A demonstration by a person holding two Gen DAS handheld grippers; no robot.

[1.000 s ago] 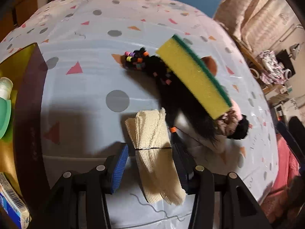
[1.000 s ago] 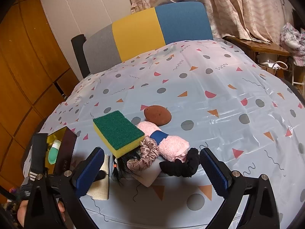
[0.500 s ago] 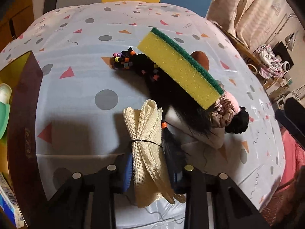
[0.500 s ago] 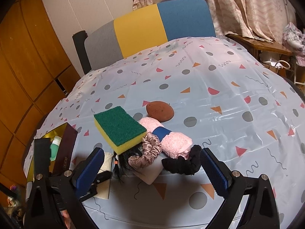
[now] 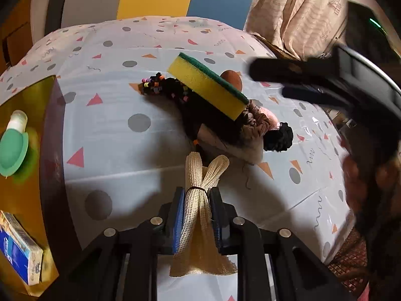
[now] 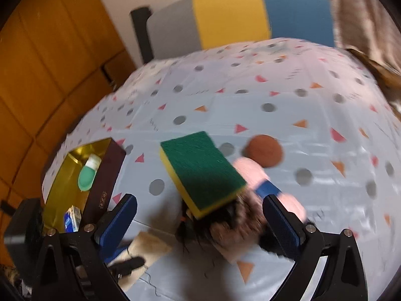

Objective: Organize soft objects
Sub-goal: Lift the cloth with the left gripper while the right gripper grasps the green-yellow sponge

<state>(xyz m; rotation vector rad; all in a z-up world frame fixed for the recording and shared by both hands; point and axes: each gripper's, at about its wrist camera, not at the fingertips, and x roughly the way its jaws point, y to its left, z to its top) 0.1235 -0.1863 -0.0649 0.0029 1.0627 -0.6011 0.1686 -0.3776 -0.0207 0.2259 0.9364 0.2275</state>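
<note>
My left gripper (image 5: 196,215) is shut on a bundled beige mesh cloth (image 5: 199,215), lifted off the table. Beyond it lies a pile: a yellow-and-green sponge (image 5: 208,85) on top of a black wig with coloured beads (image 5: 160,86), a brownish scrunchie (image 5: 255,123), a pink towel (image 5: 272,118) and a black scrunchie (image 5: 279,136). My right gripper (image 6: 200,215) is open, its blue pads either side of the sponge (image 6: 203,168) and above the pile. The mesh cloth also shows blurred in the right wrist view (image 6: 147,248).
An open gold-lined box (image 5: 32,115) at the left holds a green-and-white bottle (image 5: 13,144) and a tissue pack (image 5: 21,250). A brown round pad (image 6: 264,150) lies behind the pile. A grey, yellow and blue chair back (image 6: 238,15) stands behind the patterned tablecloth (image 6: 275,95).
My left gripper closed on the mesh cloth and lifted it. My right gripper moved forward and down over the sponge and pile, staying open.
</note>
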